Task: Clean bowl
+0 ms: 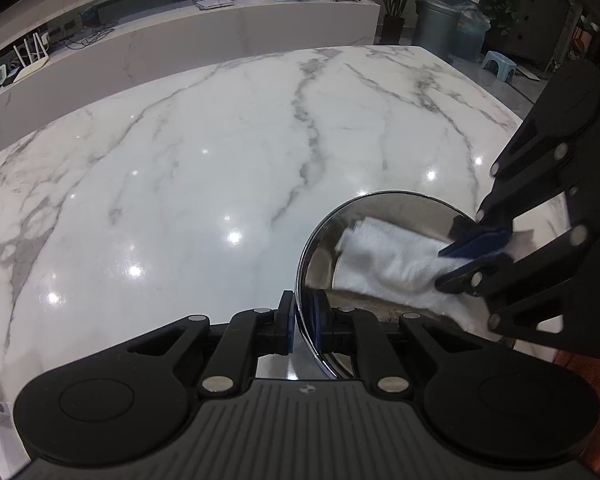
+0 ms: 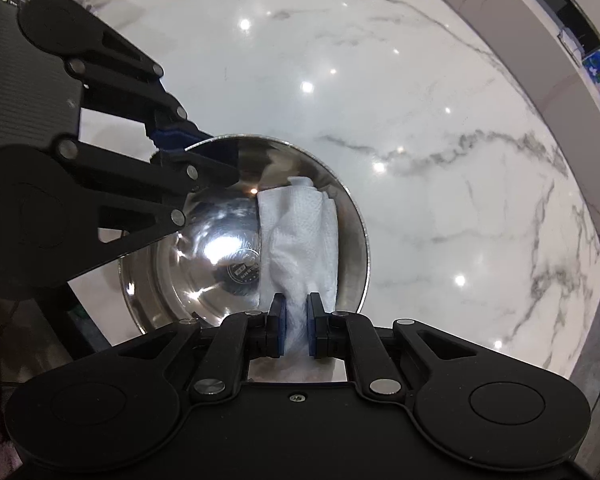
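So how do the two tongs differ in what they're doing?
The left tongs pinch the steel bowl's rim, holding it; the right tongs pinch a white paper towel lying inside it. The left meets hard metal, the right soft paper. Both are shut, with blue pads.

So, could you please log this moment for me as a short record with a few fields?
surface: white marble table
bowl: shiny steel bowl, tilted, rim pinched
left tool: left tool, shut on the bowl's rim
right tool: right tool, shut on the paper towel
towel: white paper towel, folded, lying against the bowl's inner wall
stage: wiping the bowl's inside
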Available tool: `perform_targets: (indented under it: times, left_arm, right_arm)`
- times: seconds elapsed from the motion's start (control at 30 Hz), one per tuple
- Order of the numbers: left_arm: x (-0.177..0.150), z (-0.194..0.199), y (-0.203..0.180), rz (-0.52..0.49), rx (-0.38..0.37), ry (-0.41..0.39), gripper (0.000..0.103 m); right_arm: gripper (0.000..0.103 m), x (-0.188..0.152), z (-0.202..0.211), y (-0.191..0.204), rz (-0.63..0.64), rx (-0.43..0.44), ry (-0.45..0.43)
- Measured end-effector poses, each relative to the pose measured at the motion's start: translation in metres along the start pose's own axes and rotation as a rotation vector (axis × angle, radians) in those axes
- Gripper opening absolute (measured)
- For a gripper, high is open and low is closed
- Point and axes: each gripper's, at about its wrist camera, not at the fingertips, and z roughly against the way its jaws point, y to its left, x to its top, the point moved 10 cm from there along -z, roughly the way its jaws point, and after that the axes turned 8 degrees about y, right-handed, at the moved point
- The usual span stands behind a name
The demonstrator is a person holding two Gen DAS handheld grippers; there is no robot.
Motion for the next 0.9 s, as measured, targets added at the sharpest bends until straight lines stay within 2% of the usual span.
perform_targets:
  times: [0.23, 0.37, 0.43, 0.53, 0.67, 0.9]
  left_arm:
    - [-0.002, -0.001, -0.003, 0.001, 0.008, -0.001, 0.008]
    - [-0.002, -0.001, -0.004, -0.002, 0.014, -0.002, 0.008]
    - [-0.002, -0.001, -0.004, 0.001, 0.010, -0.001, 0.008]
    - [-0.003, 0.000, -0.003, 0.009, 0.006, 0.005, 0.008]
    - [-0.008, 0.005, -0.004, 0.014, -0.016, 0.020, 0.018]
    - [-0.024, 0.013, -0.007, -0.011, -0.058, 0.042, 0.024]
  right_arm:
    - [0.009, -0.007, -0.008, 0.009, -0.104, 0.158, -0.005]
    - [0.009, -0.007, -0.008, 0.006, -0.193, 0.257, -0.016]
    - [0.009, -0.008, -0.009, 0.004, -0.264, 0.333, -0.019]
    - [0.009, -0.011, -0.008, 0.004, -0.313, 0.392, -0.023]
    - [0.009, -0.015, -0.009, 0.004, -0.331, 0.400, -0.030]
    - [0.009, -0.009, -0.009, 0.004, -0.313, 0.367, -0.035]
